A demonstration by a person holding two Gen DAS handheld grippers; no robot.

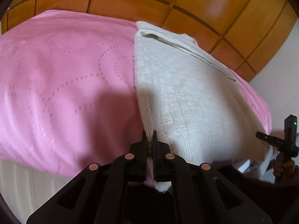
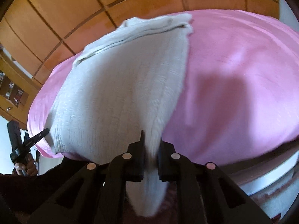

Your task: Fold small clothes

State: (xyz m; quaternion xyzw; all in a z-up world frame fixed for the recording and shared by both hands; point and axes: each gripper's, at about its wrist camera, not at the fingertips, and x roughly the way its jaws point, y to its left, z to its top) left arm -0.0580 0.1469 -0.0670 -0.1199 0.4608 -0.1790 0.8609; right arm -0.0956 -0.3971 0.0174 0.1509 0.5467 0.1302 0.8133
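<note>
A white knitted garment (image 1: 186, 85) lies lengthwise on a pink bed cover (image 1: 65, 71), its far end folded over. My left gripper (image 1: 149, 138) is shut on the garment's near left corner. My right gripper (image 2: 151, 140) is shut on the near right corner of the garment (image 2: 130, 78), and cloth hangs down between its fingers. The near edge is lifted and stretched between both grippers. The right gripper shows at the right edge of the left wrist view (image 1: 265, 137); the left gripper shows at the left edge of the right wrist view (image 2: 44, 131).
The pink cover (image 2: 233, 74) spreads wide on both sides of the garment. A wooden panelled headboard (image 1: 149, 0) stands behind the bed. A wooden shelf unit (image 2: 13, 91) is at the far left of the right wrist view. The bed's near edge drops off below the grippers.
</note>
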